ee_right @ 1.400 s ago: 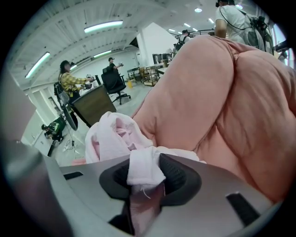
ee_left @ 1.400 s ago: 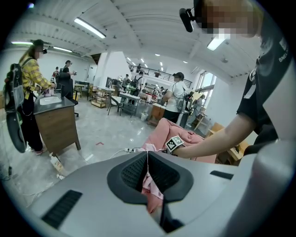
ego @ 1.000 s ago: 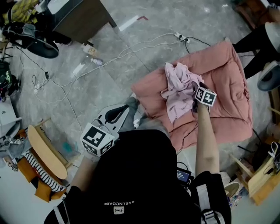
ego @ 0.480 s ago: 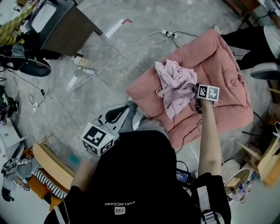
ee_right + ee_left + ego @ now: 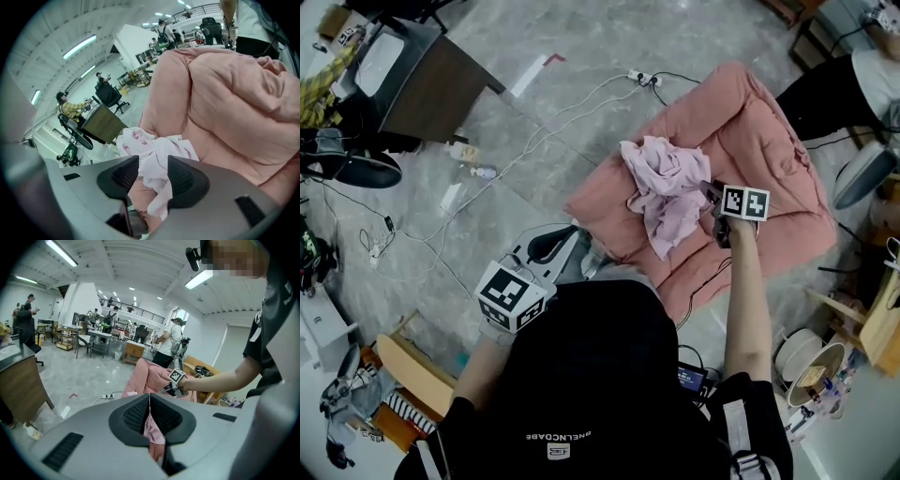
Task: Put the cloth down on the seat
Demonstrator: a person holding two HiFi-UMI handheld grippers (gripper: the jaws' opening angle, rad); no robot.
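Note:
A crumpled pale pink cloth (image 5: 661,178) lies on the salmon-pink cushioned seat (image 5: 769,141), near its left side. My right gripper (image 5: 710,195) is at the cloth's right edge. In the right gripper view its jaws stand apart, and a fold of the cloth (image 5: 154,150) shows in the gap, unclamped, with the seat (image 5: 234,93) rising behind. My left gripper (image 5: 546,246) is held low near my body, off the seat, above the floor. Its pads (image 5: 149,416) meet along a thin line with nothing between them.
A brown desk (image 5: 441,84) stands at the upper left. A power strip with white cables (image 5: 642,77) lies on the floor just beyond the seat, and a bottle (image 5: 483,172) further left. A person in black trousers (image 5: 825,89) sits at the seat's far right corner.
The view has swung, so the seat and cloth sit further left in the picture. The cloth stays on the seat with the right gripper beside it. The left gripper has hardly moved.

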